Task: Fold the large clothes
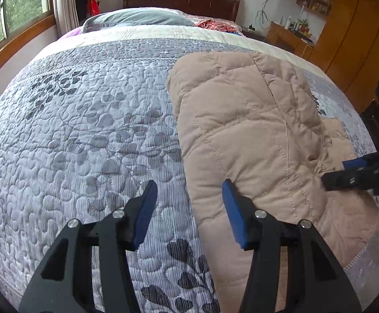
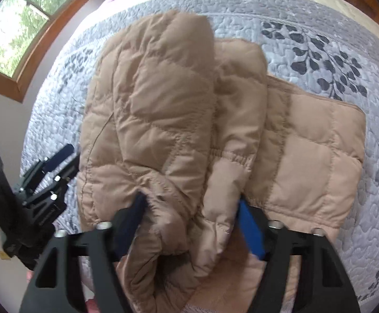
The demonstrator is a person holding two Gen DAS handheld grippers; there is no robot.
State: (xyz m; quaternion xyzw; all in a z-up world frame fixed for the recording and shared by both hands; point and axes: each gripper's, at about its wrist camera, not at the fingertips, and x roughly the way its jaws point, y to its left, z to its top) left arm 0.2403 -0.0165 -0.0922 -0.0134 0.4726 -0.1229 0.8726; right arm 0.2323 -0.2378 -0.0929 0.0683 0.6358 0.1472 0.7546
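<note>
Right gripper (image 2: 189, 224) pinching beige quilted jacket (image 2: 163, 120) — left gripper (image 1: 187, 214) empty

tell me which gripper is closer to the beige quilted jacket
Right. The right gripper has jacket fabric bunched between its fingers; the left gripper sits open at its edge.

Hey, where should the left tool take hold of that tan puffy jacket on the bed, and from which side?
Probably the jacket's long left edge, near the left tool. Come from the bare quilt side, angled down. That edge is a rounded, puffy fold lying on the bedspread, so one finger can go under and the other over it.
</note>
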